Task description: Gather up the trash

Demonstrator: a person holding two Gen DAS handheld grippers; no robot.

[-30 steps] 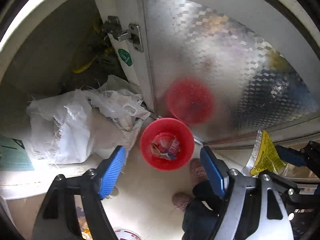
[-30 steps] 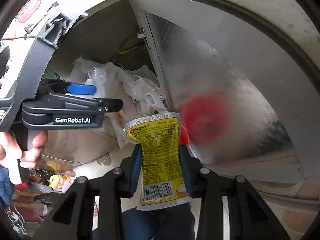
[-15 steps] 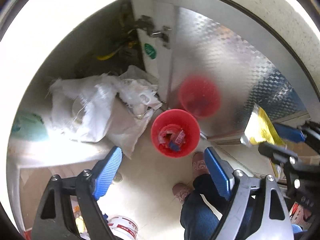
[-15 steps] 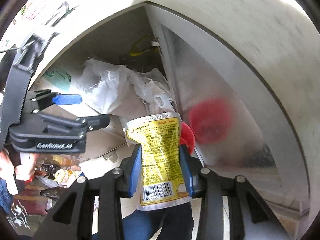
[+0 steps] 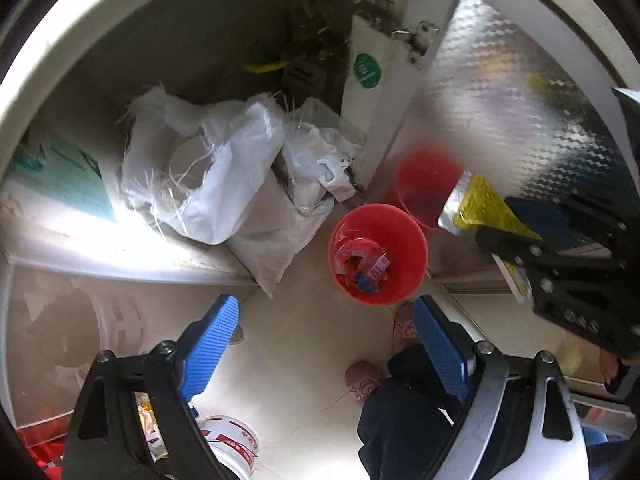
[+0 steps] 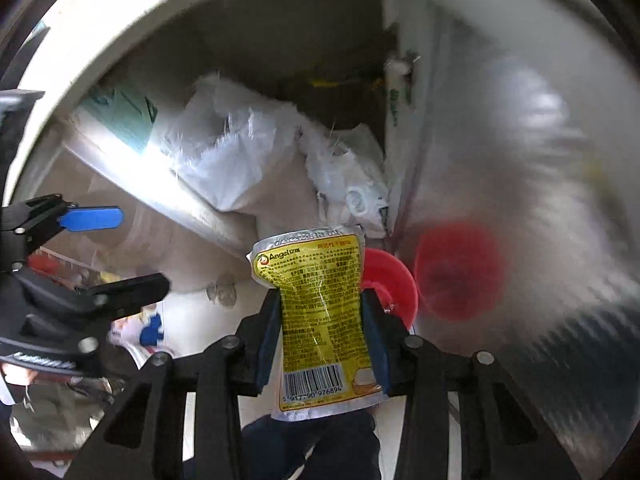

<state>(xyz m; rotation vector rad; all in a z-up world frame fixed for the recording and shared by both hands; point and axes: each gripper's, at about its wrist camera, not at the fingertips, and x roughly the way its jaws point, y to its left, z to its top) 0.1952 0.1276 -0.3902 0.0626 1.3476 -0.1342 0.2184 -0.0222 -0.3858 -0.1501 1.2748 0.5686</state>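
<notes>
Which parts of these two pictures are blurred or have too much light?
Left wrist view: a glare band whitens the ledge under the white bags; the red bin is sharp. Right wrist view: the metal door is smeared, but the yellow packet is sharp.

Bucket (image 5: pixel 378 254) on floor, wrappers (image 5: pixel 362 266) inside; sacks (image 5: pixel 216 184) left of it in cabinet; metal door (image 5: pixel 508 120) behind bucket.
</notes>
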